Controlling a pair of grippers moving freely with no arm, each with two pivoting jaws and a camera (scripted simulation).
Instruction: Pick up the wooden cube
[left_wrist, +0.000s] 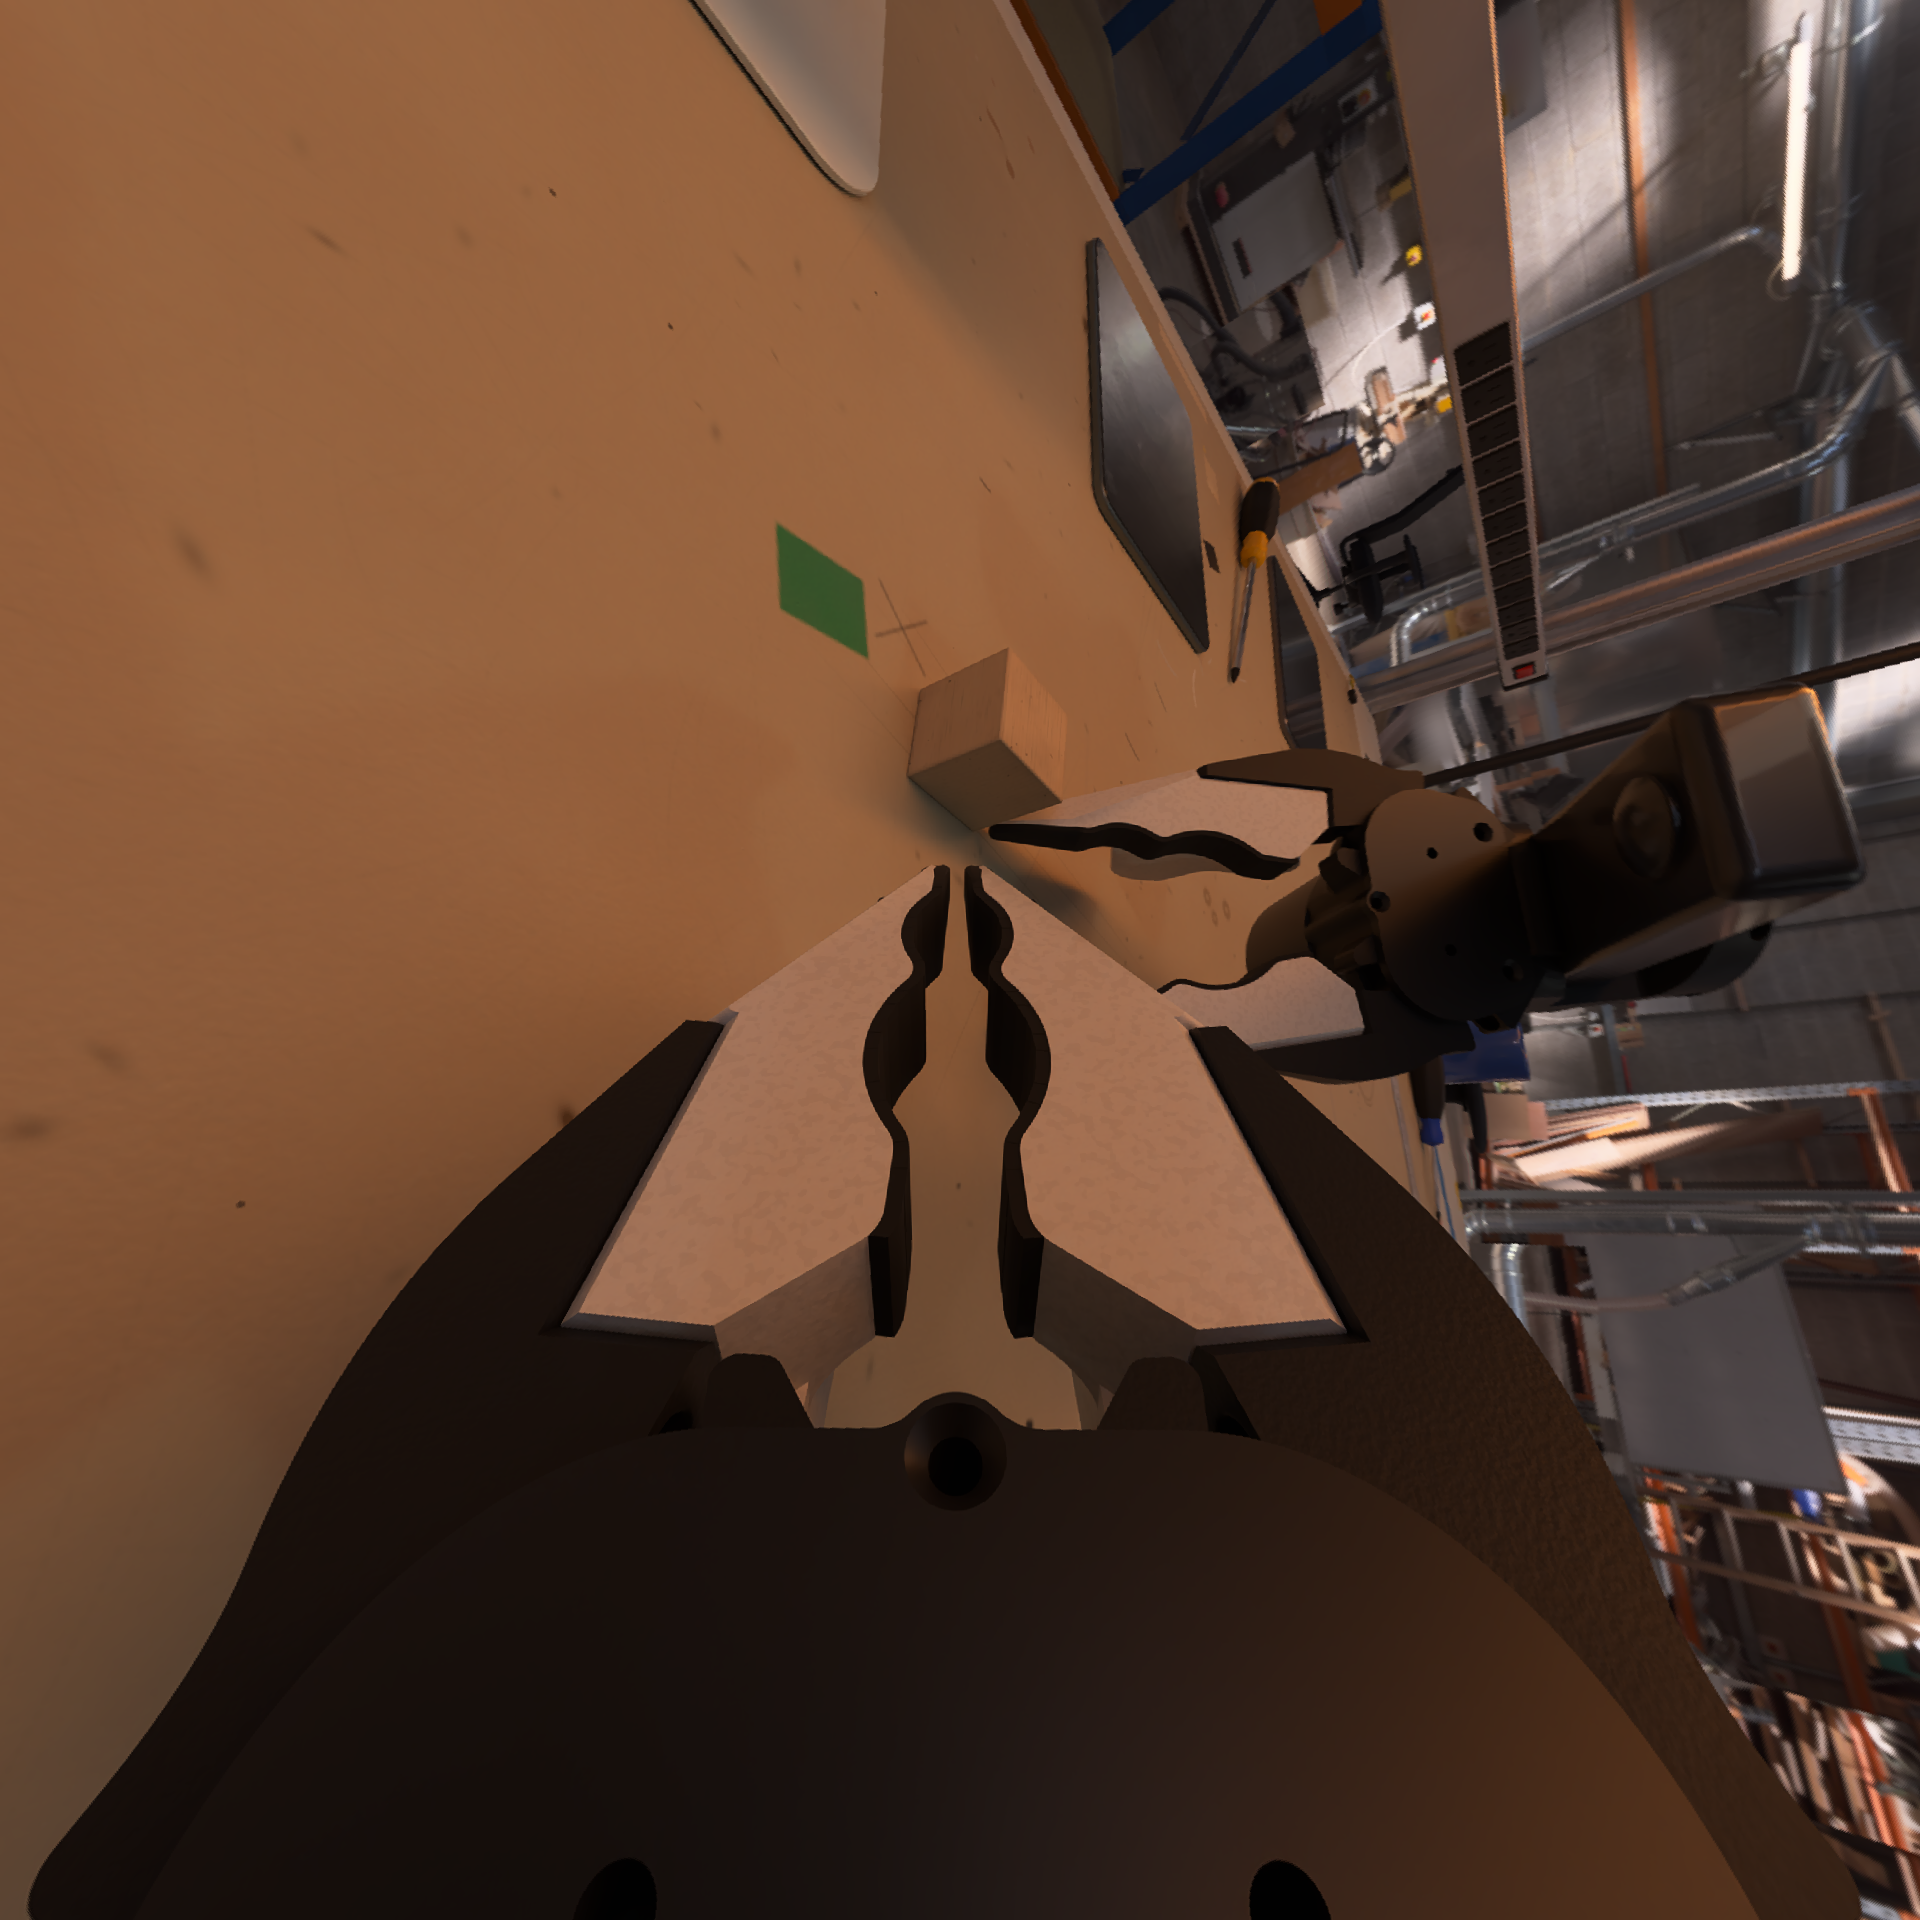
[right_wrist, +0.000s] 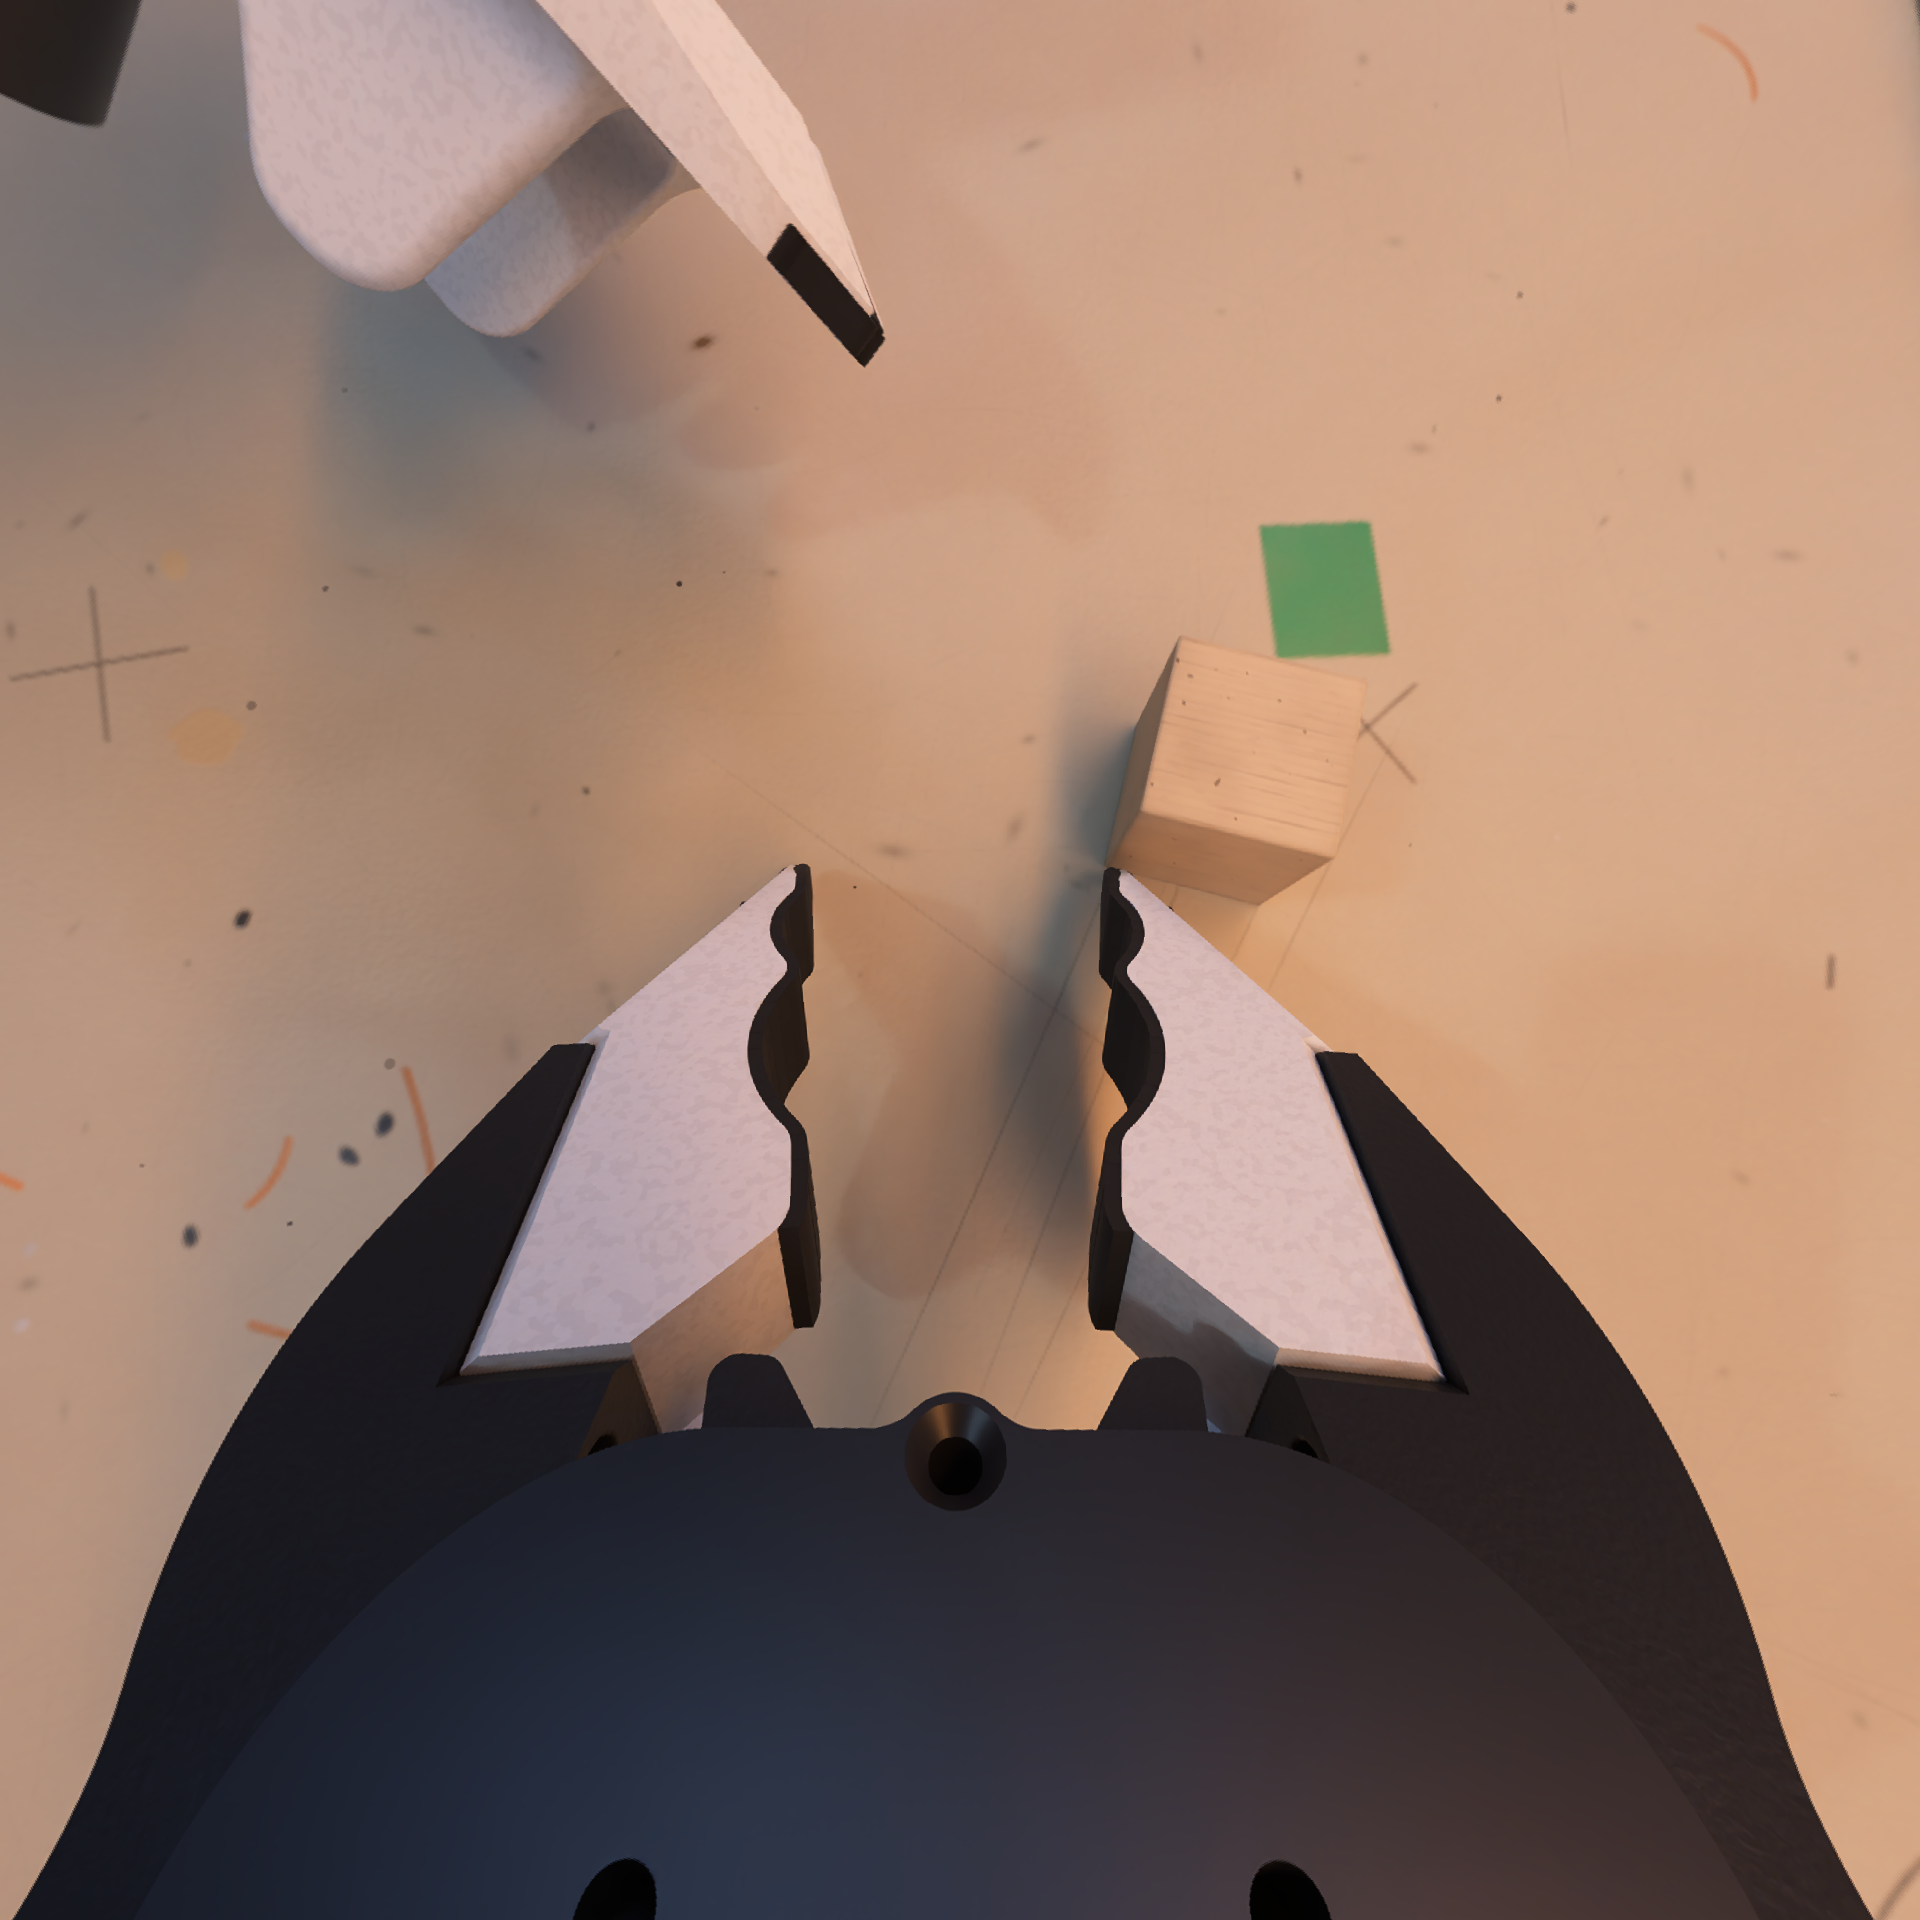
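The wooden cube (left_wrist: 987, 743) rests on the tan table, next to a green patch (left_wrist: 821, 590). My left gripper (left_wrist: 956, 875) is shut and empty, its tips close in front of the cube and a little below it in this view. My right gripper (left_wrist: 1081, 909) comes in from the right, open. In the right wrist view the right gripper (right_wrist: 956, 878) is open and empty above the table. The cube (right_wrist: 1247, 769) lies just beyond its right fingertip, outside the jaws. The green patch (right_wrist: 1325, 589) lies past the cube. The left gripper (right_wrist: 831, 301) shows at top left.
A dark flat panel (left_wrist: 1143, 447) and a screwdriver (left_wrist: 1247, 571) lie near the table's far edge. A white flat object (left_wrist: 810, 83) lies at the top. Pencil crosses mark the table (right_wrist: 99, 660). Beyond the table edge stands a workshop.
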